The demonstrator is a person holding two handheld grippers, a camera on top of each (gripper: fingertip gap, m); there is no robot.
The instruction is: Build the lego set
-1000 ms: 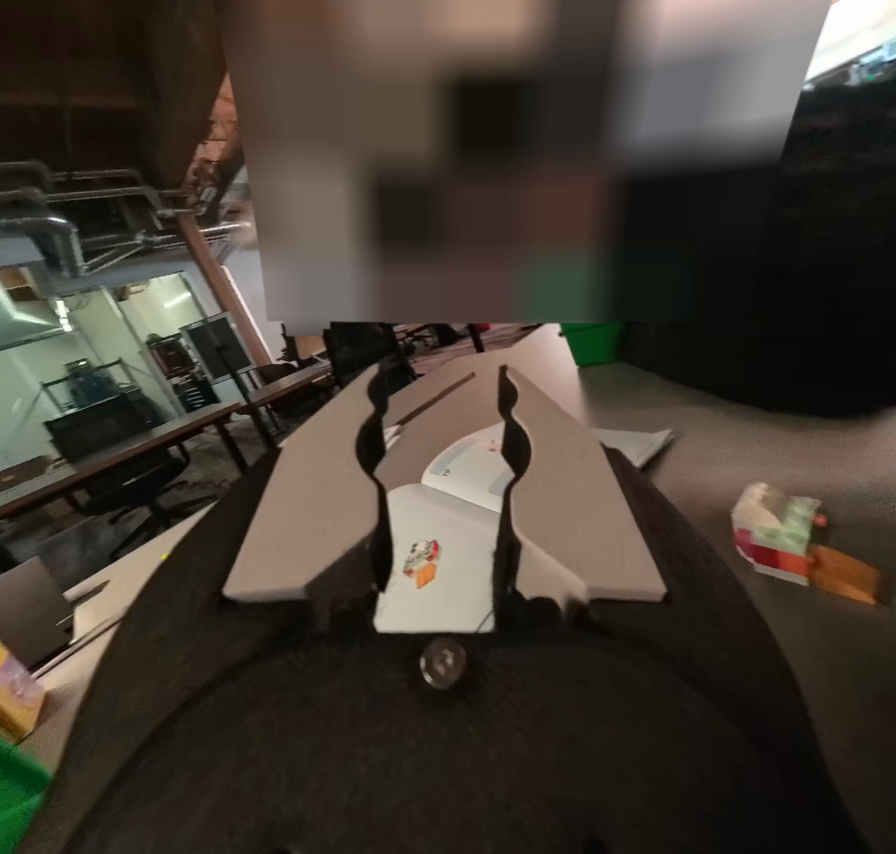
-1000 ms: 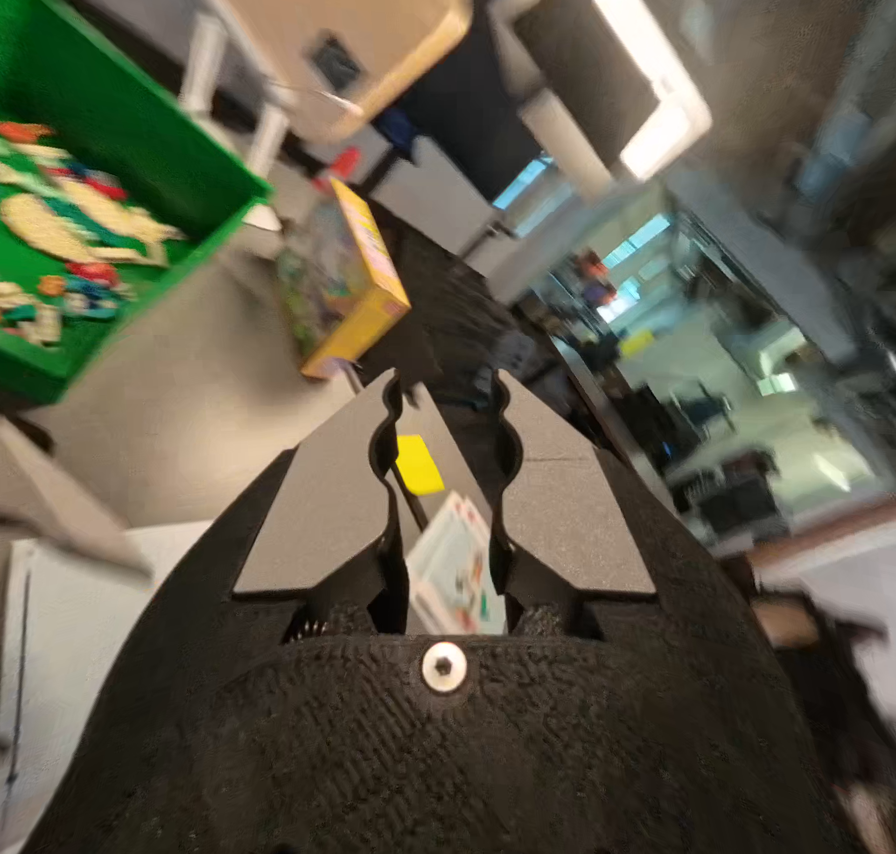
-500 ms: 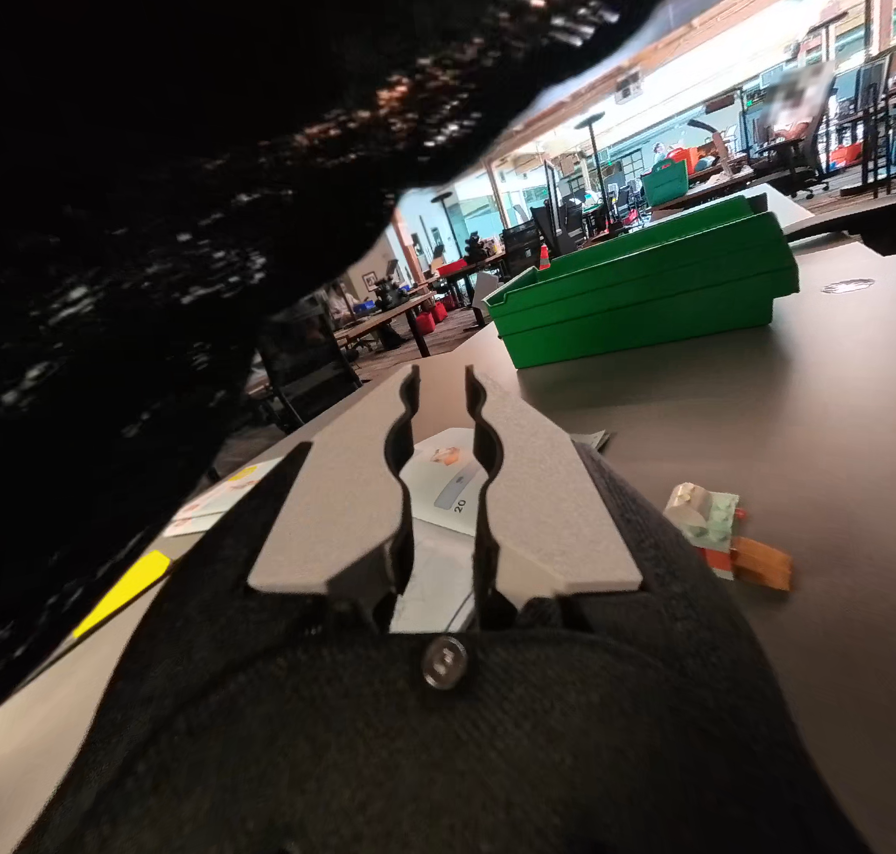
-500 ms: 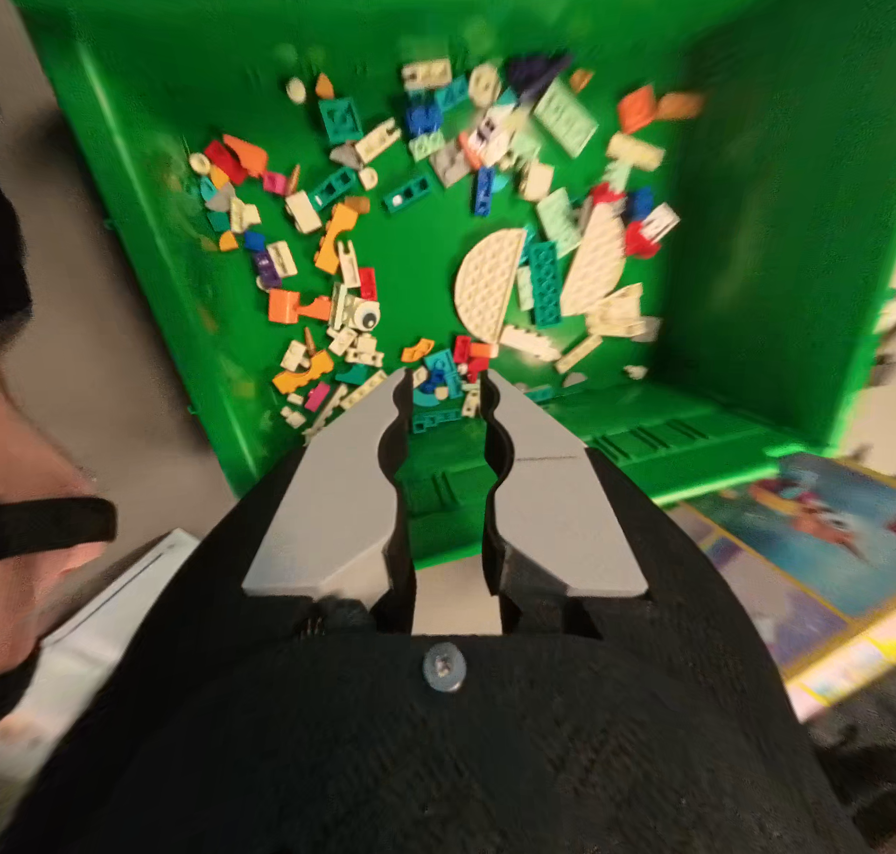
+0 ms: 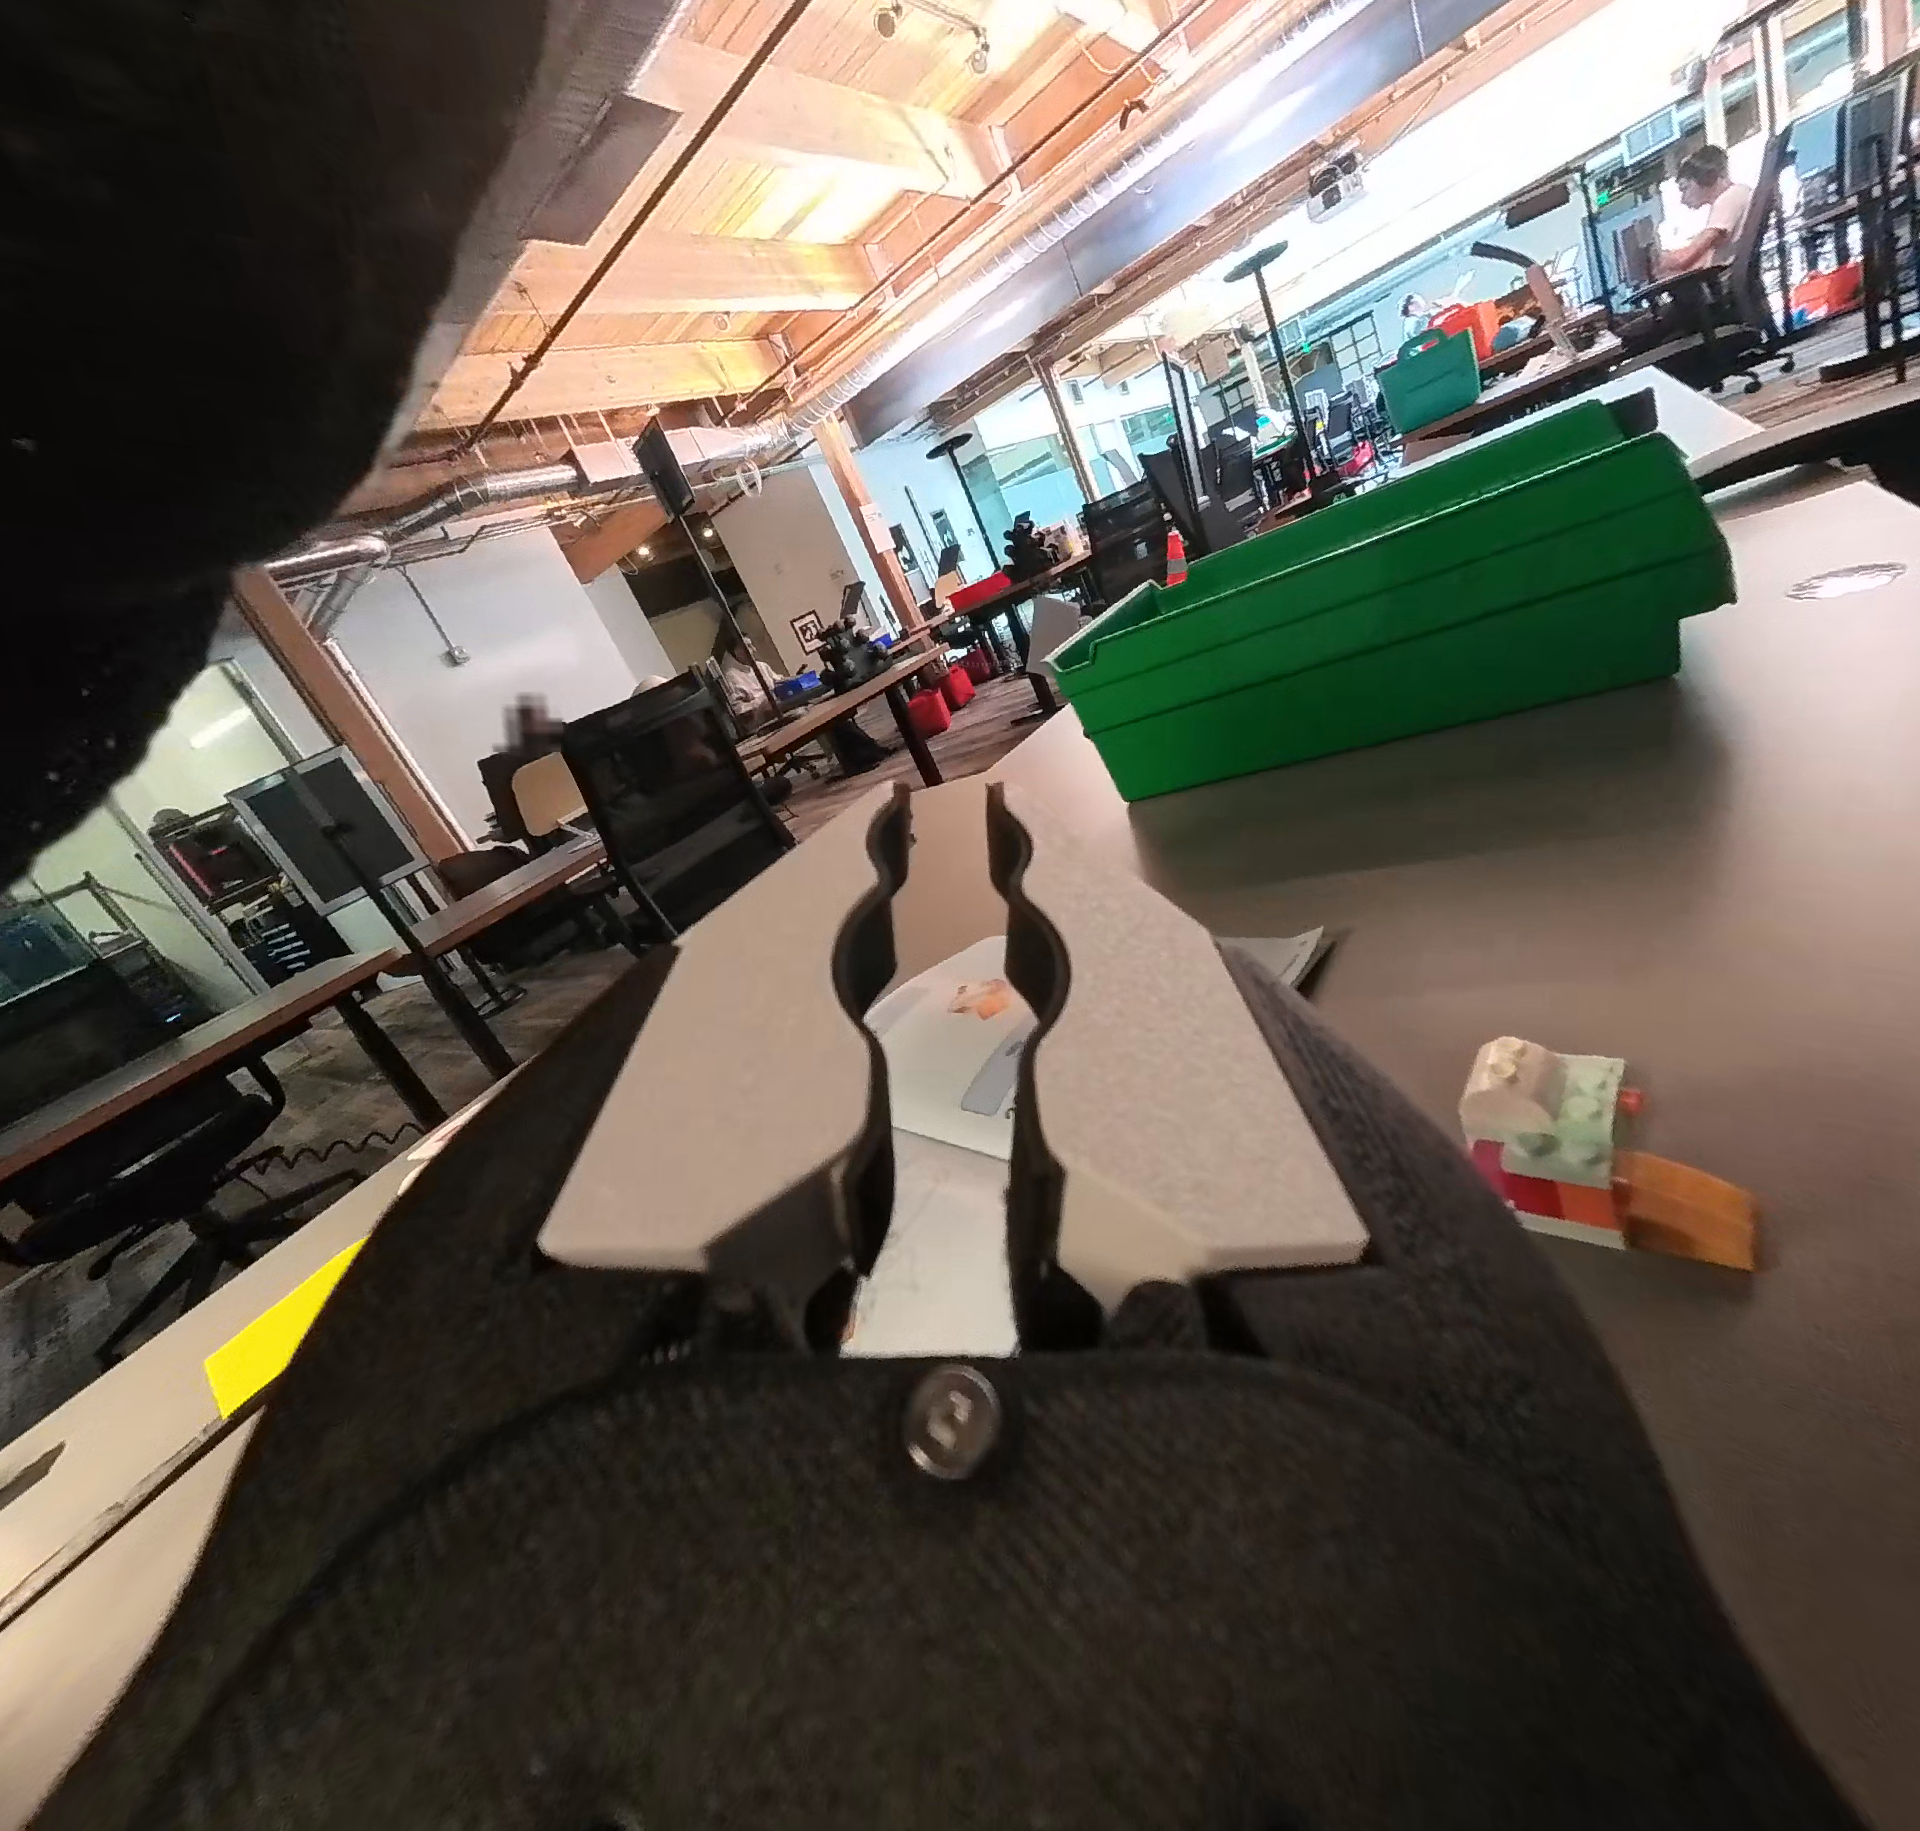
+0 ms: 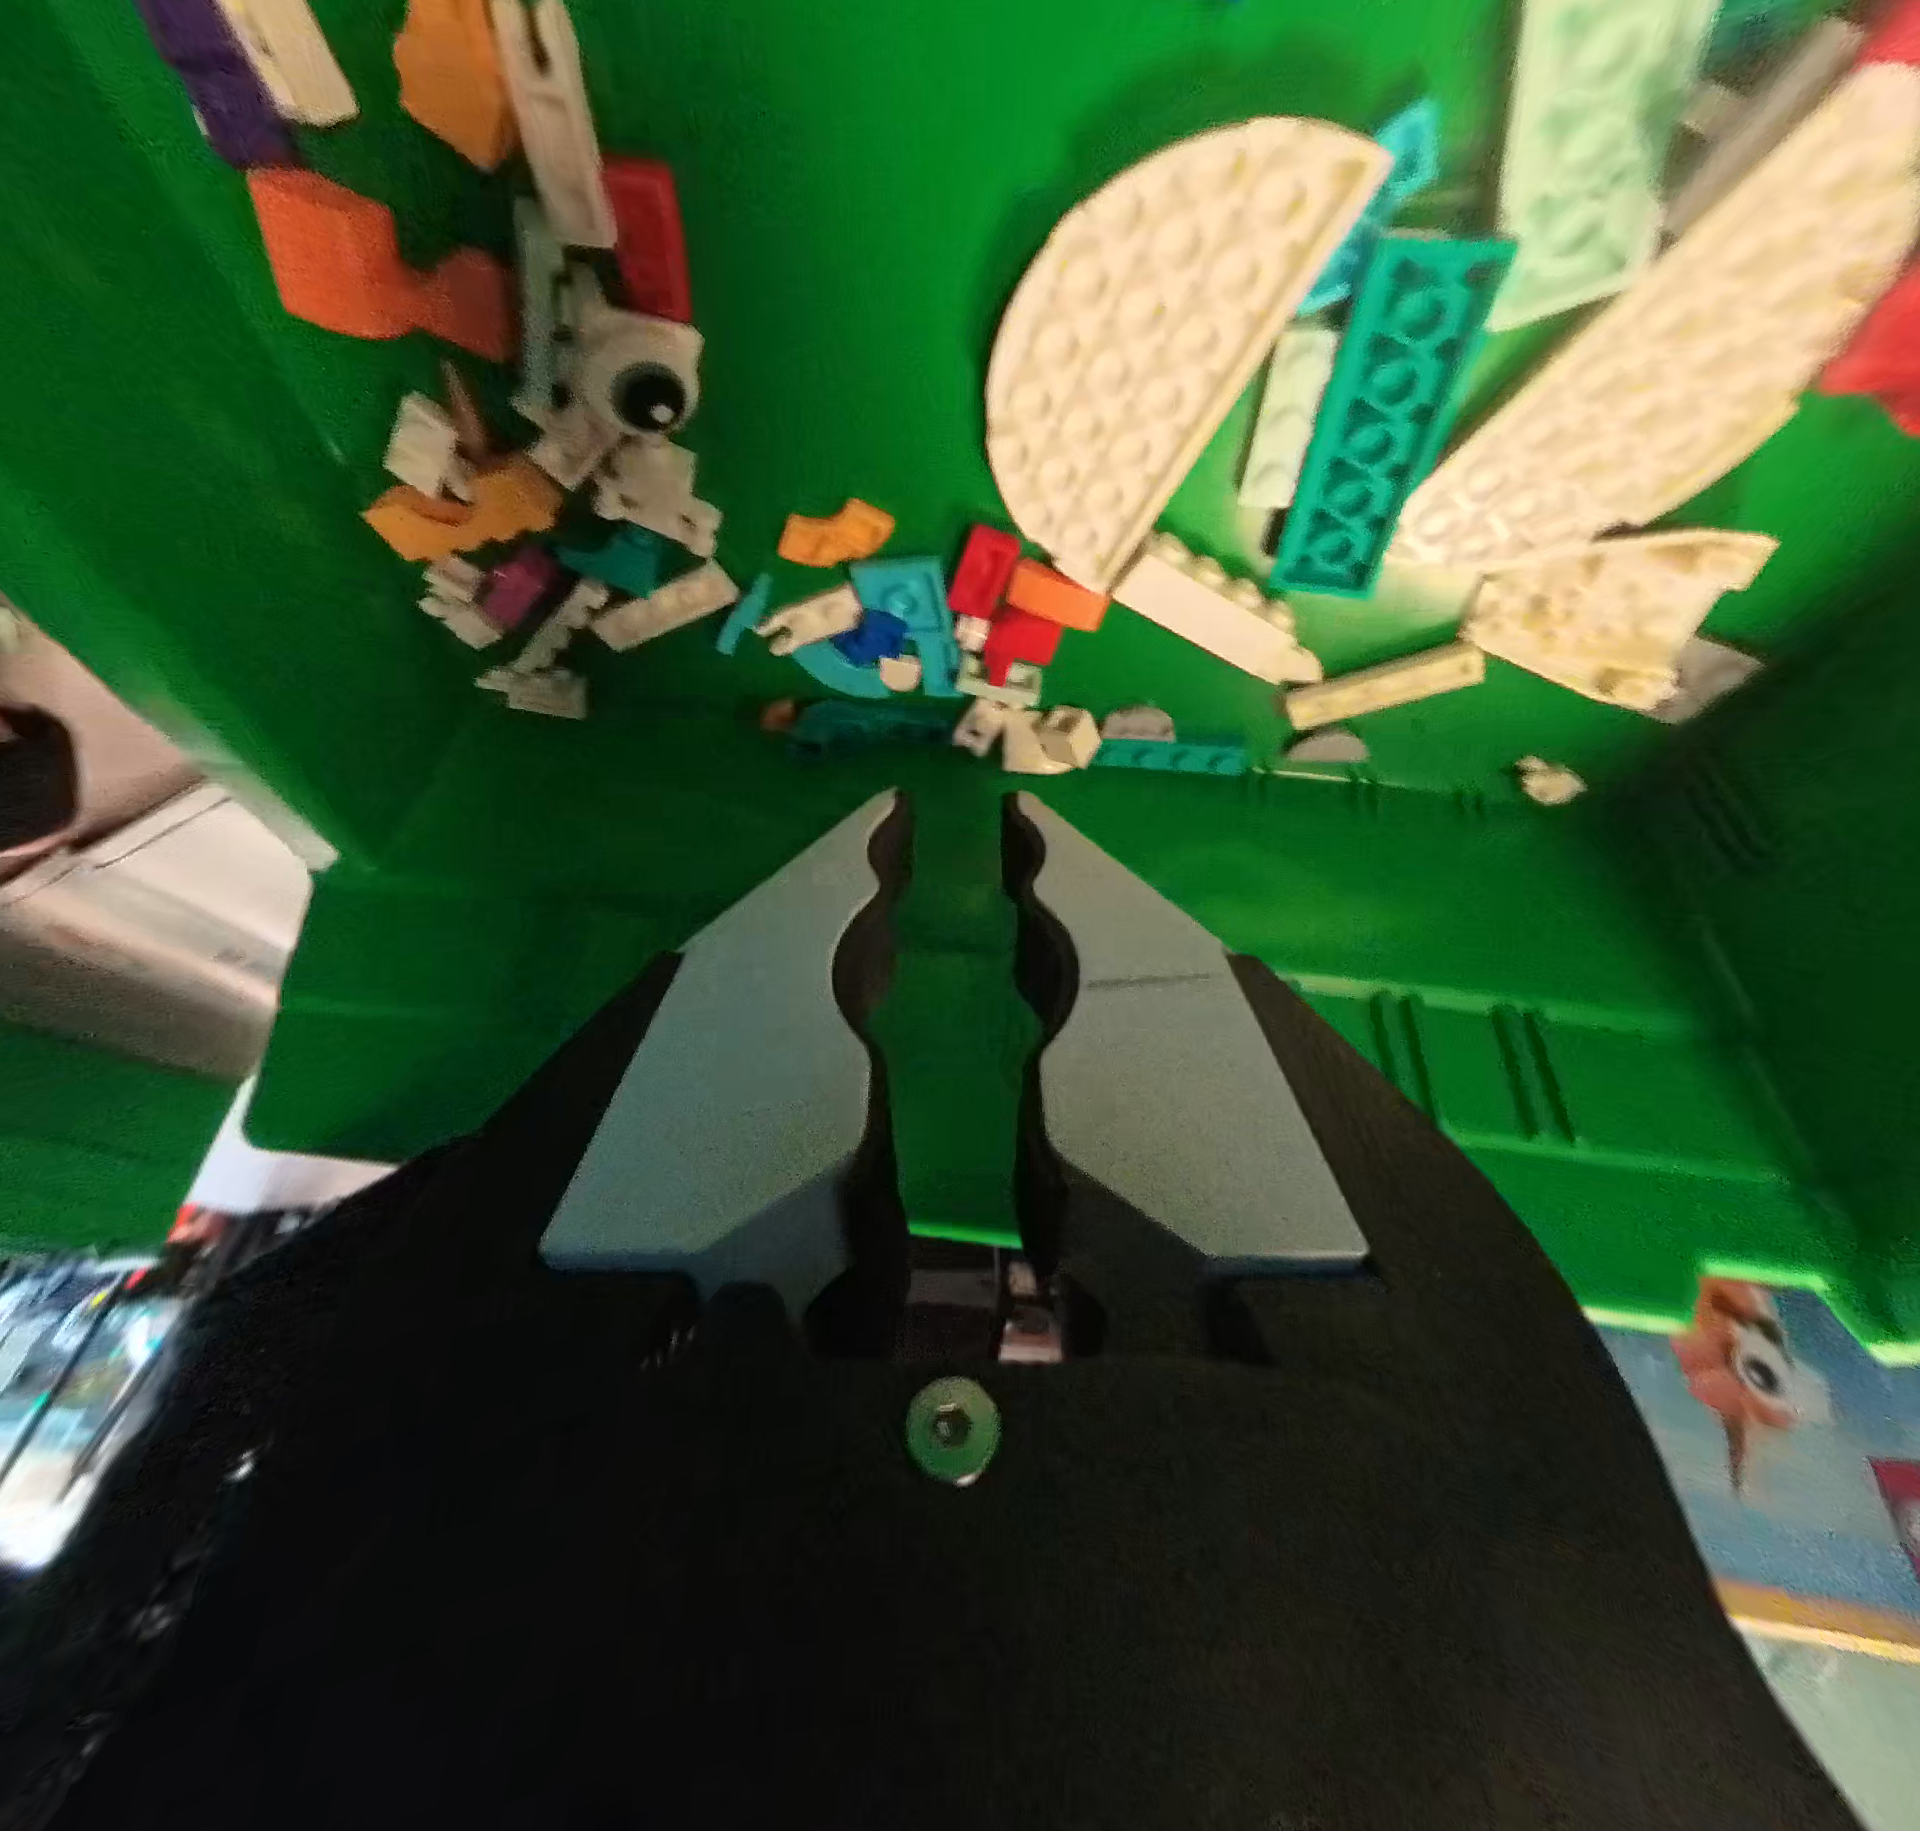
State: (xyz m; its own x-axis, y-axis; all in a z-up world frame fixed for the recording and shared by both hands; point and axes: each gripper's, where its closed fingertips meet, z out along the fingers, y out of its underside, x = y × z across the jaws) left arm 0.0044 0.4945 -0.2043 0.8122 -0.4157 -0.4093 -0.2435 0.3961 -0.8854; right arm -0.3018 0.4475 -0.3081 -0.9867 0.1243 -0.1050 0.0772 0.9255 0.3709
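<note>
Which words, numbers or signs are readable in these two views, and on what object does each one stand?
Instruction booklet: grey printed patch, partly hidden, unreadable.
Round sticker on the table: too small.
Picture box beside the green bin: blurred.
Loose bricks: no writing seen.

Glossy green plastic bin (image 6: 883, 67) — studded plastic bricks (image 6: 1153, 347), matt grey tabletop (image 5: 1558, 898)

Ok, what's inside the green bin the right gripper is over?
Loose lego pieces on the green bin floor: a white half-round plate, a teal plate, an eye piece, orange and red bits. The right gripper, open and empty, hides the near wall.
</note>
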